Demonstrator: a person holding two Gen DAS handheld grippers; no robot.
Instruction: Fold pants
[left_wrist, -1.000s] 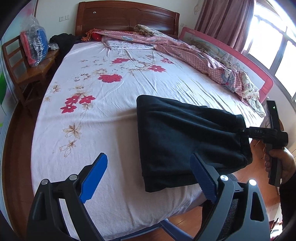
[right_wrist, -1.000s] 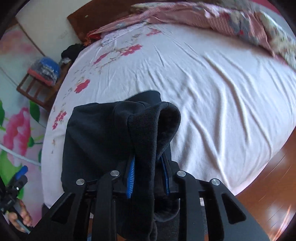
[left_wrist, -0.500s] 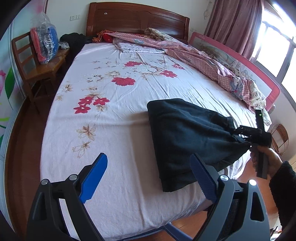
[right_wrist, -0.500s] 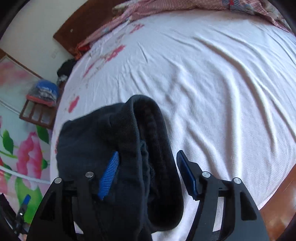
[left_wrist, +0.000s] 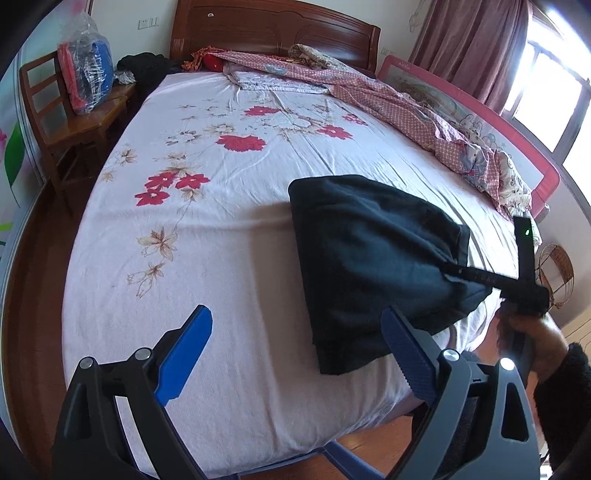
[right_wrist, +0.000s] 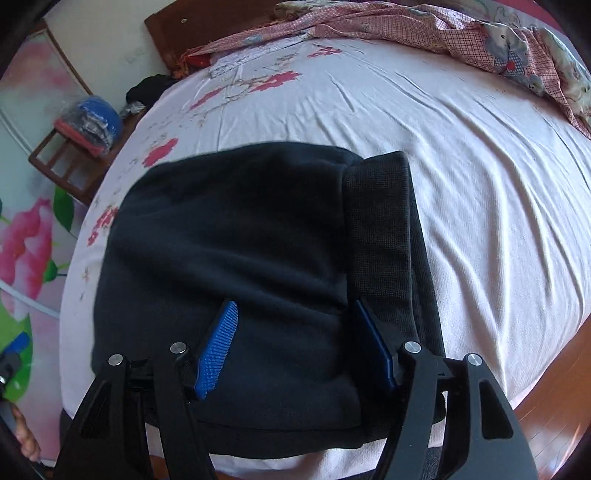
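Nearest in the left wrist view, the left gripper (left_wrist: 297, 354) stands with its blue-padded jaws spread wide and nothing between them, hovering over the near edge of the white flower-printed bed sheet (left_wrist: 207, 221). Just beyond its right finger lies the folded bundle of black knit pants (left_wrist: 365, 258), resting on the sheet at the bed's near right corner, its lower end drooping a little over the mattress edge.

Only this view shows the right gripper (left_wrist: 456, 271) from outside: a black tool reaching in from the right, held by a hand (left_wrist: 532, 332) in a dark sleeve, its tip at the bundle's right side. Whether its fingers touch the cloth cannot be told from here.

The right wrist view gives what that one hides. The right gripper (right_wrist: 295, 339) has its jaws apart, blue pads (right_wrist: 218, 347) hovering low over the dark fabric (right_wrist: 236, 266) and pinching nothing. A ribbed band (right_wrist: 380, 236) runs along the bundle's right side in this view, a detail lost in the other camera. The left gripper's blue tip shows at the far left edge here.

The bundle is a rough rectangle; in the left view its long axis runs from the foot edge up toward the headboard, slightly tilted left at the far end.

Farther off, a pink checked quilt (left_wrist: 406, 107) lies crumpled along the far right side, and a wooden headboard (left_wrist: 273, 33) closes the bed. A wooden chair (left_wrist: 70, 122) carrying a plastic-wrapped package (left_wrist: 86, 79) stands to the left.
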